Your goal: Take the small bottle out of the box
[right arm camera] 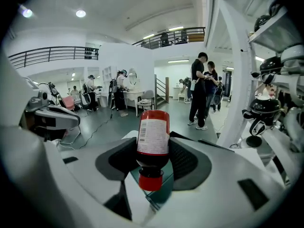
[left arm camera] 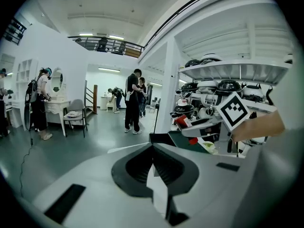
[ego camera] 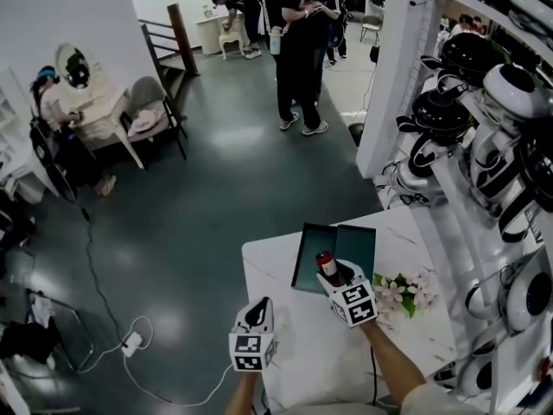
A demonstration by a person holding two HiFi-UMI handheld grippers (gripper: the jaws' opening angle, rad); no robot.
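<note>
My right gripper [ego camera: 335, 277] is shut on the small bottle [ego camera: 326, 264], a red bottle with a white label and a red cap. It hangs just above the open dark green box [ego camera: 356, 242] on the white table [ego camera: 285, 318]. In the right gripper view the bottle [right arm camera: 153, 139] sits between the dark pads [right arm camera: 186, 159], cap toward the camera, with the box's green inside [right arm camera: 164, 194] below it. My left gripper [ego camera: 257, 312] hovers near the table's left front, jaws together and holding nothing. From the left gripper view [left arm camera: 153, 148] I see the bottle [left arm camera: 183, 121] held over the box [left arm camera: 164, 138].
A small bunch of pink flowers [ego camera: 403, 293] lies on the table just right of the box. A white shelf with black and white helmets [ego camera: 484, 102] rises along the right. The table's left edge [ego camera: 246, 275] drops to the grey floor. People stand far off.
</note>
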